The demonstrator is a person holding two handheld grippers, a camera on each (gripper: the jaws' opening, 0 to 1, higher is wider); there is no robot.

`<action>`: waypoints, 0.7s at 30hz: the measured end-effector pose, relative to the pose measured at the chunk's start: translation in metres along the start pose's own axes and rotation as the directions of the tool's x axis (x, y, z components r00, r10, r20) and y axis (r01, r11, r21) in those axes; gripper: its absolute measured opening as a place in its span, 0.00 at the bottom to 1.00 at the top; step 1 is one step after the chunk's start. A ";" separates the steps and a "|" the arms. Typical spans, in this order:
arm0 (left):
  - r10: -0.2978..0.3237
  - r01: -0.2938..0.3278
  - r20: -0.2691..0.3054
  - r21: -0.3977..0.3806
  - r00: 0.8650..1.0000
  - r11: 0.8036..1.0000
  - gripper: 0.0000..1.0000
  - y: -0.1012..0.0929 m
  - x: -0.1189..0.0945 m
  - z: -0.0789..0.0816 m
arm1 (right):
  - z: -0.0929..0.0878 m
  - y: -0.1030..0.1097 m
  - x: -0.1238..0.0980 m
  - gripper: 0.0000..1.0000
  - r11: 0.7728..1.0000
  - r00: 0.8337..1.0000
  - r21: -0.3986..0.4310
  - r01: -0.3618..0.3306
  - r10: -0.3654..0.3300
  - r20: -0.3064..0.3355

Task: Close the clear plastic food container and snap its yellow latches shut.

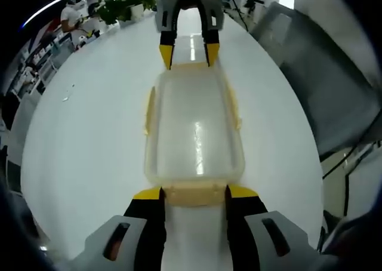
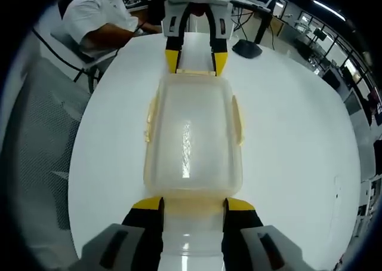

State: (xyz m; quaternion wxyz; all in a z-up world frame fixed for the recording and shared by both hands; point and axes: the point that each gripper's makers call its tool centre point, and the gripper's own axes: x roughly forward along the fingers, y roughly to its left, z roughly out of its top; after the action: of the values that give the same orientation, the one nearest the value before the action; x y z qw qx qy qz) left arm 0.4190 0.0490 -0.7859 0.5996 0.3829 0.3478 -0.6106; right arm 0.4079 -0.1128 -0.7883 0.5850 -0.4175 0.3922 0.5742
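- Left gripper [image 1: 194, 193], left gripper view: the two yellow-tipped jaws rise from the near edge and stand one at each side of the near end latch [image 1: 194, 194] of the container. Whether they press it cannot be told — tips sit just beside the latch, no grip confirmed.
- Clear plastic food container [image 1: 194, 131]: sits lengthwise on the white table [image 1: 89, 151], between the two grippers, lid down on the tub. Yellow latches run along both long sides; the left side latch [image 1: 149, 111] and the right side latch [image 1: 234, 110] lie close against the walls.
- Far end, same view: the right gripper [image 1: 189, 55] comes in from the far side, its jaws apart, tips at the far end latch [image 1: 191, 67].
- Beyond: potted plants [image 1: 122, 5] at the far left of the table, a grey chair [image 1: 310, 62] at the right.
- Right gripper view: same arrangement seen from the opposite end — right gripper [image 2: 193, 205] jaws flank the near end latch [image 2: 194, 206], contact not determinable; container [image 2: 192, 134] centred on the table [image 2: 286, 151]; left gripper [image 2: 196, 61] at the far end.
- Far left in that view: a person in a white shirt [image 2: 98, 17] seated at the table; a mesh chair [image 2: 42, 134] stands near left.
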 end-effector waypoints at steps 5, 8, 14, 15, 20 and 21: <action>0.011 -0.011 -0.007 -0.004 1.000 1.000 0.37 0.001 -0.011 0.001 | 0.007 -0.001 -0.007 0.36 1.000 1.000 0.000 0.006 -0.006 0.020; 0.016 -0.016 -0.006 -0.010 1.000 1.000 0.37 -0.002 -0.019 0.004 | 0.010 0.000 -0.012 0.36 1.000 1.000 -0.005 0.007 -0.007 0.030; 0.014 -0.014 -0.016 -0.016 1.000 1.000 0.36 -0.007 -0.033 0.012 | 0.016 0.003 -0.028 0.36 1.000 0.998 -0.024 0.009 -0.008 0.054; 0.015 -0.016 -0.017 -0.017 1.000 1.000 0.36 -0.007 -0.034 0.013 | 0.016 0.003 -0.031 0.36 1.000 0.998 -0.027 0.012 -0.011 0.061; 0.017 -0.018 -0.025 -0.023 1.000 1.000 0.36 -0.010 -0.043 0.026 | 0.015 0.005 -0.046 0.36 0.999 0.997 -0.031 0.012 -0.010 0.075; 0.018 -0.018 -0.025 -0.022 1.000 1.000 0.36 -0.010 -0.045 0.028 | 0.015 0.005 -0.049 0.36 0.999 0.997 -0.031 0.012 -0.009 0.076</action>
State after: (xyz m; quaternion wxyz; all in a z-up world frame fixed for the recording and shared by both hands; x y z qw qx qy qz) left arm 0.4070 0.0451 -0.7334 0.6048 0.3871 0.3586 -0.5965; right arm 0.4008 -0.1160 -0.7372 0.5959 -0.4065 0.3583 0.5927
